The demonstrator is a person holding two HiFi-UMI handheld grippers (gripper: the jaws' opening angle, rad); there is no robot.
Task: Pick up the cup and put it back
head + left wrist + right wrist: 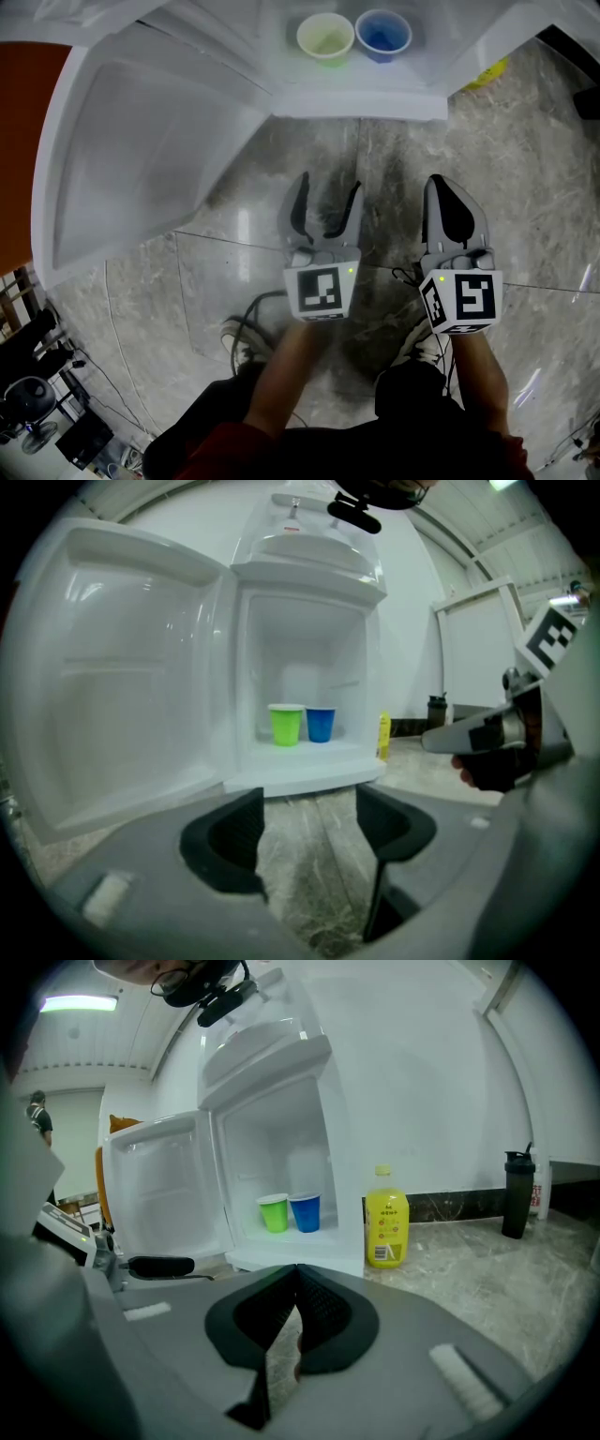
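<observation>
A green cup (324,37) (286,725) (274,1213) and a blue cup (382,35) (321,724) (306,1211) stand side by side on the floor of a small open white fridge (356,94) (309,761) (272,1082). My left gripper (328,187) (309,832) hovers over the marble floor short of the fridge, jaws open with nothing between them. My right gripper (448,202) (295,1312) is beside it to the right, jaws shut on nothing.
The fridge door (141,141) (112,705) swings wide open to the left. A yellow bottle (386,1229) (384,736) stands on the floor right of the fridge, and a dark bottle (516,1194) further right by the wall. Cables (248,314) lie near my feet.
</observation>
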